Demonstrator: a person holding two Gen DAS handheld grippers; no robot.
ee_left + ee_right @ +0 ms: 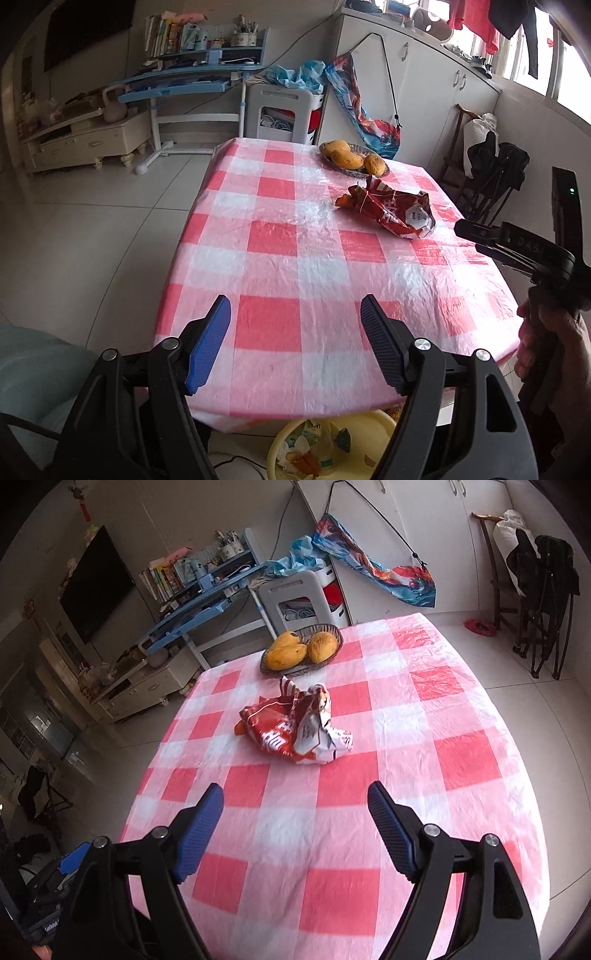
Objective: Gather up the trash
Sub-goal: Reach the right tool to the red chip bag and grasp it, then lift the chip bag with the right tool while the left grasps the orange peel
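Both claws spread, empty. Right claw lined up on the wrapper mid-tabletop; next: reach, pinch, drop into the bin.

Yellow basin under table edge: half hidden by tablecloth and left gripper arms, contents too jumbled to name. Snack bag print unreadable. Right gripper fingertips cut off, hand clipped by frame.
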